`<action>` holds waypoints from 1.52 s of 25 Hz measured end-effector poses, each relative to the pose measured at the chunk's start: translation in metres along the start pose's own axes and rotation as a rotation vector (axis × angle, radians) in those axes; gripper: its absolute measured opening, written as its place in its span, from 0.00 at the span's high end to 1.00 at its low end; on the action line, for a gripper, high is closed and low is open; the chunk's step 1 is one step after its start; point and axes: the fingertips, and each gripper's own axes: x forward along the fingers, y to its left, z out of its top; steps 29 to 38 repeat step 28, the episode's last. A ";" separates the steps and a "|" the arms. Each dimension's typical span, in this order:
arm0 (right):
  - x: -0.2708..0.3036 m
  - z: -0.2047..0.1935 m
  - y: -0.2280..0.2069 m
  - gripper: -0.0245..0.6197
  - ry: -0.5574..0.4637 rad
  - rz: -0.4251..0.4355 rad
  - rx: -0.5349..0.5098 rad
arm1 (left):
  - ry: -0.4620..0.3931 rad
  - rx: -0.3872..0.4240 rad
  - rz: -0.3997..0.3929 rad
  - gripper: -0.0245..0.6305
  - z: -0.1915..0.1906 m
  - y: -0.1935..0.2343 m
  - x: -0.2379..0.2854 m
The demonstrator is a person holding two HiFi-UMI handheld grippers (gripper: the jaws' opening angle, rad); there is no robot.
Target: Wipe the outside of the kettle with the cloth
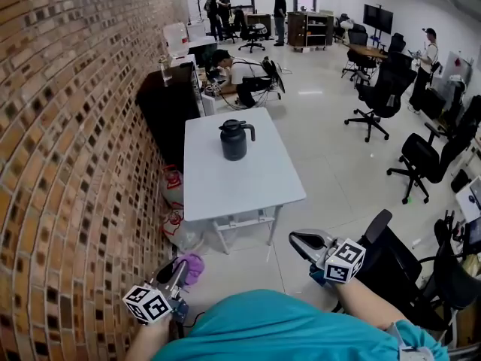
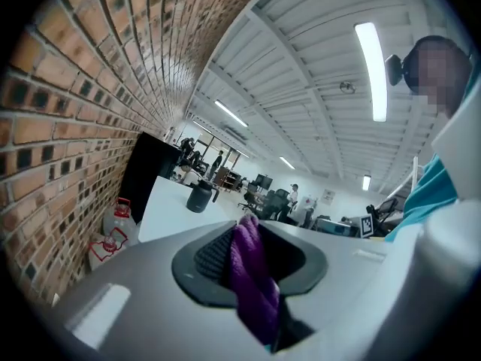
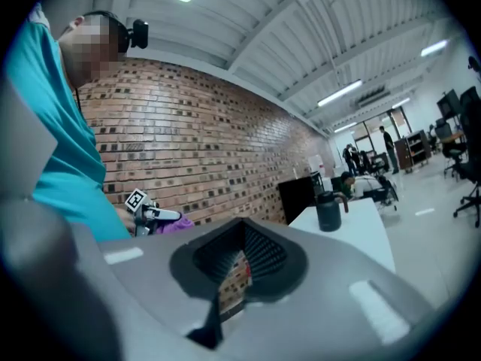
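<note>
A dark kettle [image 1: 234,140] with a side handle stands upright on the white table [image 1: 248,186], well ahead of me. Both grippers are held low and near my body, far short of the table. My left gripper [image 1: 177,275] is shut on a purple cloth [image 1: 192,265], which hangs bunched between the jaws [image 2: 252,277]. My right gripper [image 1: 302,241] is open by a narrow gap and holds nothing. In the left gripper view the kettle [image 2: 200,197] is small and distant. The right gripper view shows the kettle [image 3: 328,210], the left gripper [image 3: 154,215] and the cloth [image 3: 176,224].
A brick wall [image 1: 68,141] runs along the left. Water jugs [image 1: 174,183] sit on the floor beside the table. A black cabinet [image 1: 169,104] and a crouching person [image 1: 240,77] are behind the table. Office chairs [image 1: 383,96] stand at the right, one [image 1: 391,262] beside my right gripper.
</note>
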 end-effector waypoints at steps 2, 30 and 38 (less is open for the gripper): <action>0.007 -0.002 0.010 0.96 0.010 0.000 -0.013 | -0.008 -0.013 -0.013 0.82 0.001 0.005 -0.005; -0.004 -0.021 0.044 0.96 0.058 0.002 -0.021 | -0.004 -0.022 -0.072 0.82 -0.003 -0.003 -0.024; -0.004 -0.021 0.044 0.96 0.058 0.002 -0.021 | -0.004 -0.022 -0.072 0.82 -0.003 -0.003 -0.024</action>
